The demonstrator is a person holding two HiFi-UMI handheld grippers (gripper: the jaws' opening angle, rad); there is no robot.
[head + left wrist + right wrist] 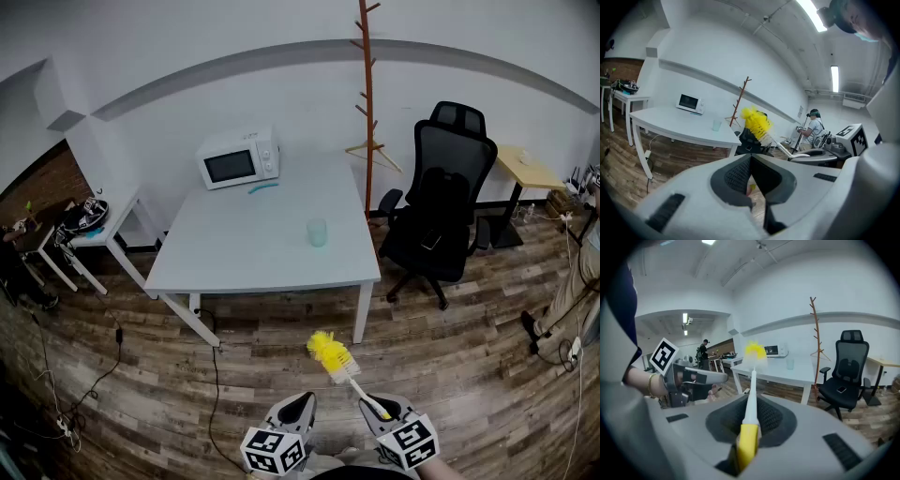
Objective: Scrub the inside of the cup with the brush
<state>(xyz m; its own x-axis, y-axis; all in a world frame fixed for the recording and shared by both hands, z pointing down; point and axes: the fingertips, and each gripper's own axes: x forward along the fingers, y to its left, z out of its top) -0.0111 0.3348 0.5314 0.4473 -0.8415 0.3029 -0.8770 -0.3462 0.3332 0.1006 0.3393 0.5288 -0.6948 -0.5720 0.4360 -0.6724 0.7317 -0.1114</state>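
One cup (318, 232) on the far desk (244, 253), right of centre. My right tongs (380, 409) clamp the one brush (330, 352) by its handle, near me. Left tongs (298, 405) closed, empty.

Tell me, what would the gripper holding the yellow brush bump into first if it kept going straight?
Nothing nearby. The right gripper, shut on the brush, points across the floor toward the white table. Its near edge probably comes first, before the cup, though depth is hard to judge.
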